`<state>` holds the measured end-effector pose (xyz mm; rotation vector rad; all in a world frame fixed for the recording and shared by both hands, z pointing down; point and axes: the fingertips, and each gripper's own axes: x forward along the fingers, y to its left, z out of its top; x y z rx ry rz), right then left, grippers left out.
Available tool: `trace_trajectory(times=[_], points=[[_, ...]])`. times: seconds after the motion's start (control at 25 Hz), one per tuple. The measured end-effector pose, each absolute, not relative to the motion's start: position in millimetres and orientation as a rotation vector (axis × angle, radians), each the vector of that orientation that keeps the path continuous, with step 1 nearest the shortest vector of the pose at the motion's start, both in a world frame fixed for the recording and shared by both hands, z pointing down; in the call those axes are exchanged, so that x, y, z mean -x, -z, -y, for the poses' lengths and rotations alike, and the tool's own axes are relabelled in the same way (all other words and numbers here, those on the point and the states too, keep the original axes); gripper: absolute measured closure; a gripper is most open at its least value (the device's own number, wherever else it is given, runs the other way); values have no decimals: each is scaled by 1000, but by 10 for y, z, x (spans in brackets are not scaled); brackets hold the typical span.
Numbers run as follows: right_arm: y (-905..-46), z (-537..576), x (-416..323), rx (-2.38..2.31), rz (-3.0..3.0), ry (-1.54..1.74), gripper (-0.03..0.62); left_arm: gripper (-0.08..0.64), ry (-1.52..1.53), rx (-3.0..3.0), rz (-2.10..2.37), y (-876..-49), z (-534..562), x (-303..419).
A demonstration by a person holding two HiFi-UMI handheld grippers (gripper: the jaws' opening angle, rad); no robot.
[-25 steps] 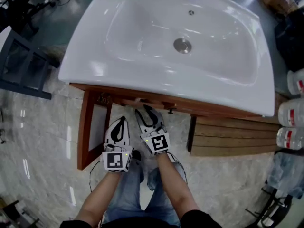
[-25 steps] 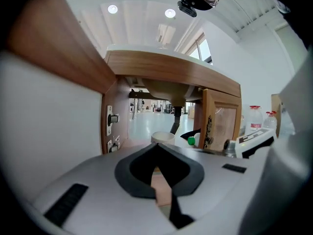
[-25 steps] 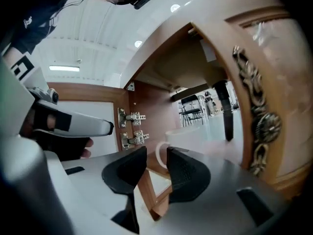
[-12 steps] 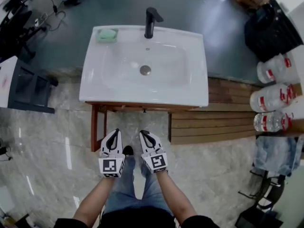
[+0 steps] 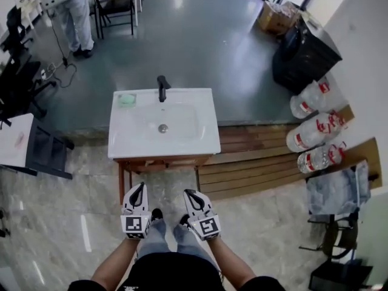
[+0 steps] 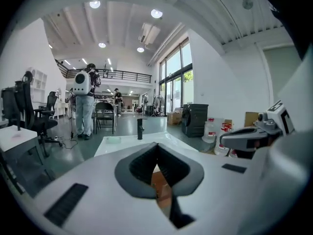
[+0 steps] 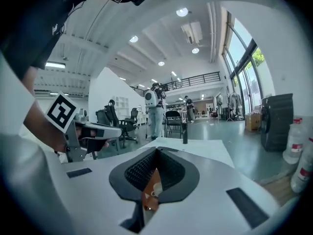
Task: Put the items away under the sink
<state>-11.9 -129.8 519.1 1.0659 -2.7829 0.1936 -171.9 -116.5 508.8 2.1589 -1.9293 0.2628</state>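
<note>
Grey floor lies wide open beyond the sink, and I see bare marbled tiles on my side of it. Water jugs and wooden planks crowd its right, a dark table sits at its left, and a person stands far behind. My left gripper and right gripper sit side by side with jaws pressed together on nothing, tips just short of the sink's wooden frame.

from high above, my head camera looks steeply down on the white sink with the left gripper and right gripper, while each gripper camera sits close behind its own jaws facing nearly level across the hall, all three sharing the sink and its black faucet.
</note>
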Motion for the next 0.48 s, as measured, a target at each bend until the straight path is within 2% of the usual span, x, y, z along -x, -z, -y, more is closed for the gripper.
trace_trajectory(times=[0.2,0.48], points=[[-4202,1168,-311,-1244,2809,-53,580,555,-159,-2197,1988,-4179,1070,1699],[-3329,1029,-1061,-1655,2777,14,580,555,-90,-2382,1923,-3488,858,1576]])
